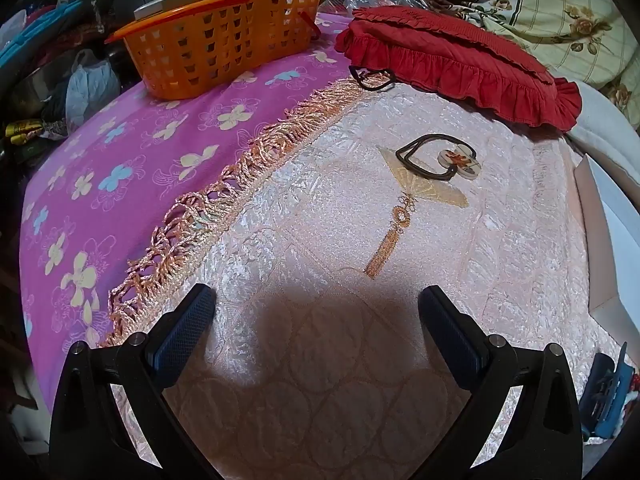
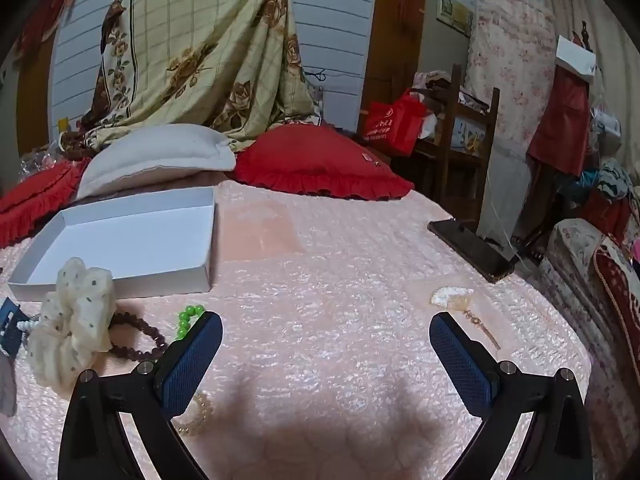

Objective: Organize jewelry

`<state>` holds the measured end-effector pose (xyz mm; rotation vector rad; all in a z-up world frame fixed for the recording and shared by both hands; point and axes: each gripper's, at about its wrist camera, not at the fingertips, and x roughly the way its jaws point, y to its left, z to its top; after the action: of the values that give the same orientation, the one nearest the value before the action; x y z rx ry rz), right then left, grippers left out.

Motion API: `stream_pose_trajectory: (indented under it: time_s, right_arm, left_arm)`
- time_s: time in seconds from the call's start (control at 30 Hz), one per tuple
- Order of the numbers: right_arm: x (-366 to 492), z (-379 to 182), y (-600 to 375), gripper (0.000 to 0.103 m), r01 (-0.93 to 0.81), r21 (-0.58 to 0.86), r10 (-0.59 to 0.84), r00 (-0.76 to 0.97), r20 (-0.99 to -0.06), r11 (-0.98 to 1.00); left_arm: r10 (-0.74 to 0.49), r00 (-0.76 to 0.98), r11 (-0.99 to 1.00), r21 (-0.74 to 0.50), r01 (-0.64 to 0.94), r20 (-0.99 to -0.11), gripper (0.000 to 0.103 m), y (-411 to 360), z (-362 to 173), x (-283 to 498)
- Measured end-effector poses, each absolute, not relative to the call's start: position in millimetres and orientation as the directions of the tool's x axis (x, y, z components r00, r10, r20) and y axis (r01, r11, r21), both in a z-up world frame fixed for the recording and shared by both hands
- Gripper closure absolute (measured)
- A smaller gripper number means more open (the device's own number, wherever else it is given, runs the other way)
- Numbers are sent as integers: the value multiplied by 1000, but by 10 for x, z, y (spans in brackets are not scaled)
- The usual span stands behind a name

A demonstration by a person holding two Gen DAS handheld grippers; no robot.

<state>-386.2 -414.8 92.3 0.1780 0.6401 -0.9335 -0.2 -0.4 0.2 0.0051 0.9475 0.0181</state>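
Observation:
In the left wrist view my left gripper [image 1: 316, 300] is open and empty above the pale pink bedspread [image 1: 400, 320]. A dark hair tie with a flower charm [image 1: 438, 159] lies ahead of it. A second dark hair tie [image 1: 374, 79] lies by the red pillow. In the right wrist view my right gripper [image 2: 326, 326] is open and empty. To its left lie a cream scrunchie [image 2: 74, 326], a brown bead bracelet [image 2: 140, 340], a green bead bracelet [image 2: 188, 320] and a pale bead bracelet [image 2: 196, 416]. An empty white box [image 2: 120, 240] sits beyond them.
An orange basket [image 1: 216, 44] stands on the purple floral sheet [image 1: 120, 168]. Red frilled pillows [image 1: 460, 60] [image 2: 320, 164] and a white pillow [image 2: 160, 156] lie at the back. A blue hair clip [image 1: 608, 396] lies at the right. A dark phone [image 2: 472, 248] lies near the bed's right edge.

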Motion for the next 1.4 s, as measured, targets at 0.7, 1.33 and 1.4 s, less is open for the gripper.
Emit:
stream_pose_trajectory:
  time_s: [0.7, 1.33, 1.4]
  right_arm:
    - [-4050, 1215, -3414, 0, 709, 44, -549, 582, -600, 704]
    - [-4104, 1083, -2917, 0, 656, 28, -469, 568, -676, 755]
    - [-4100, 1082, -2917, 0, 657, 29, -465, 563, -683, 753]
  left_arm:
    - [-290, 646, 956, -185, 228, -706, 7, -59, 1071, -1796]
    - [-400, 644, 902, -156, 402, -652, 7, -177, 1093, -2887]
    - [-425, 622, 883, -150, 445, -657, 7, -248, 1075, -2941]
